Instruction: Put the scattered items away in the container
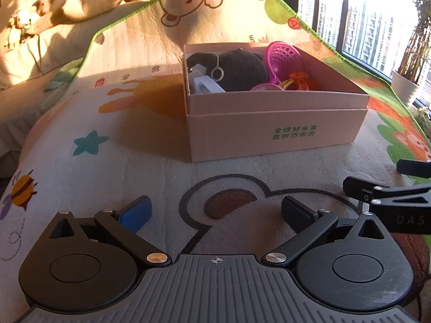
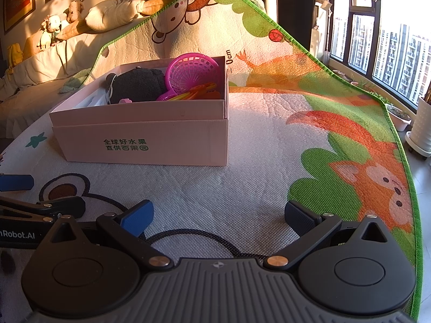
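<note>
On the mat (image 2: 242, 140), both grippers (image 1: 215, 212) (image 2: 218, 215) gaped empty; the toy-filled box (image 1: 269, 123) looked light, stiff, best gripped at its rim.

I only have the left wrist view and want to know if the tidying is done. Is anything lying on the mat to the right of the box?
Observer: No. The right wrist view shows no toys on the mat right of the box.
Operator: Is the right gripper carrying anything?
Observer: No, the right gripper is open and empty, low over the mat.
Operator: Anything underneath it?
Observer: A black cable lies on the mat between its fingers.
</note>
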Demonstrator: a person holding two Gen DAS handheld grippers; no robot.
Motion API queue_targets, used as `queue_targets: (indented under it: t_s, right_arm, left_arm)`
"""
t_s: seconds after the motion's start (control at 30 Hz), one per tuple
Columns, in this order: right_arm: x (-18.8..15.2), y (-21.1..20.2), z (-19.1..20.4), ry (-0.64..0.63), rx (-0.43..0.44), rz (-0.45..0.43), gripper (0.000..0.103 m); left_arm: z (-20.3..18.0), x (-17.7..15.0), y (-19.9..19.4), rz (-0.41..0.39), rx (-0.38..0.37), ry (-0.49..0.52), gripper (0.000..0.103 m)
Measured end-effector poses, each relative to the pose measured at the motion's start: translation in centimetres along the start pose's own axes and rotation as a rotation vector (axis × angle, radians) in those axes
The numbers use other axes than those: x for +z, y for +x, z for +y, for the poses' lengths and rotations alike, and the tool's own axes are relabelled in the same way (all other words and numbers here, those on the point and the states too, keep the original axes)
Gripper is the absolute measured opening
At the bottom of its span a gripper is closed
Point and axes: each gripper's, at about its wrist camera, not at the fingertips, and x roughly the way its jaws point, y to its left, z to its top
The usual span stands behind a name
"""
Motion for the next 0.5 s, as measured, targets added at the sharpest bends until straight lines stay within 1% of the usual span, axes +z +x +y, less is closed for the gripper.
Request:
queue_targets:
  t_s: [0.5]
  right_arm:
    - [-0.19, -0.23, -0.02, -0.005, -0.001, 0.001, 0.103]
  left_arm:
    - [-0.09, -0.51, -0.53, -0.013, 0.004, -0.009, 0.103]
